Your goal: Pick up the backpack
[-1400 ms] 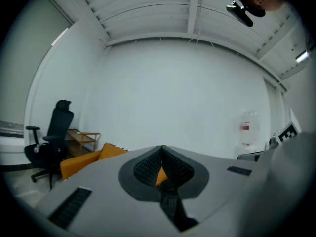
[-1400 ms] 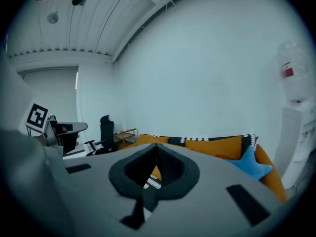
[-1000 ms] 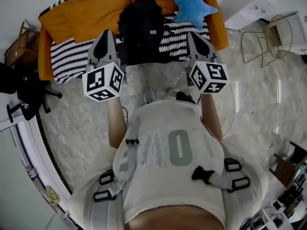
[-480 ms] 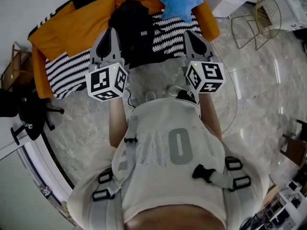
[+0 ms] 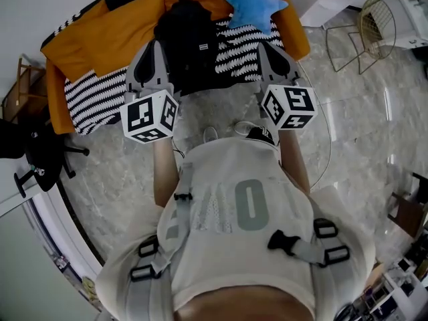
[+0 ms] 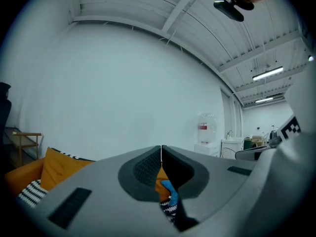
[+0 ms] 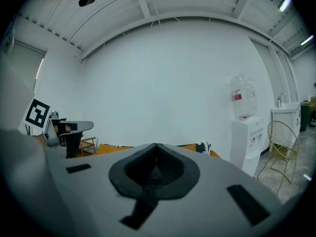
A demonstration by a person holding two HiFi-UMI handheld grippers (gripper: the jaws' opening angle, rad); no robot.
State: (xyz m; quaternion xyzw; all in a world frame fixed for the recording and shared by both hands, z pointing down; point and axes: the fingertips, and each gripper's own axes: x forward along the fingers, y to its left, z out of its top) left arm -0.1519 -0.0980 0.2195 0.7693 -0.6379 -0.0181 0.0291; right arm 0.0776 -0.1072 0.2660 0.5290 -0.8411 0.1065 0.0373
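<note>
A black backpack (image 5: 190, 42) stands on the orange sofa (image 5: 100, 29), on a black-and-white striped throw (image 5: 100, 95). My left gripper (image 5: 152, 45) is shut and empty, just left of the backpack. My right gripper (image 5: 265, 49) is shut and empty too, off the backpack's right side over the striped throw. In the left gripper view the closed jaws (image 6: 161, 149) hide most of the sofa; a slit below them shows orange cushion and a bit of the blue star pillow (image 6: 168, 189). The right gripper view shows its closed jaws (image 7: 156, 146) against a white wall.
A blue star pillow (image 5: 251, 5) lies on the sofa right of the backpack. A gold wire chair (image 5: 374, 22) stands at the far right, a black office chair (image 5: 37, 146) at the left. A water dispenser (image 7: 245, 132) stands by the wall. The floor is grey marble (image 5: 114, 179).
The head view has shifted a little, so the sofa and backpack sit slightly differently in the picture. Both grippers stay shut on either side of the backpack.
</note>
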